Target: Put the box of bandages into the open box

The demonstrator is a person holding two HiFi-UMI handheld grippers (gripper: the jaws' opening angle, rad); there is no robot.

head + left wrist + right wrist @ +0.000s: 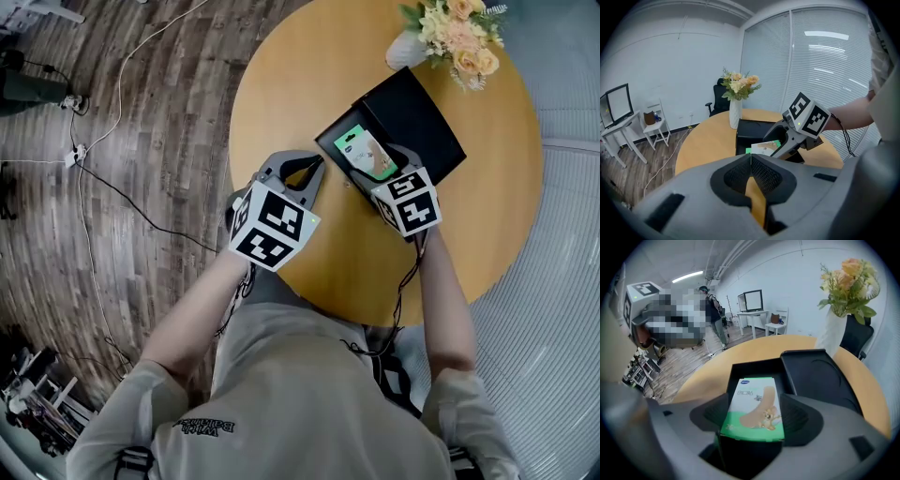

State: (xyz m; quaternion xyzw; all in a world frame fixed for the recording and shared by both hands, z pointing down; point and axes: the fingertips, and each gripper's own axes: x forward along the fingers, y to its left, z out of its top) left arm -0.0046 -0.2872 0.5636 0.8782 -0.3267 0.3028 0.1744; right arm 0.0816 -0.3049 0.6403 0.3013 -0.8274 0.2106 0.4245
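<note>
The box of bandages (pixel 367 153), green and white with a cartoon bandage print, sits between the jaws of my right gripper (pixel 380 163), which is shut on it. It hangs just above the open black box (pixel 331 138) on the round wooden table (pixel 309 66). In the right gripper view the box of bandages (pixel 754 408) fills the gap of my right gripper (pixel 753 420), with the open box (pixel 751 368) right behind it. The black lid (pixel 422 117) lies beside the open box. My left gripper (pixel 310 165) is shut on nothing, left of the box, over the table.
A white vase of flowers (pixel 457 33) stands at the table's far edge beyond the lid. Cables (pixel 103 178) run over the wooden floor on the left. The left gripper view shows a black office chair (pixel 717 98) and a small desk (pixel 618 122) against the wall.
</note>
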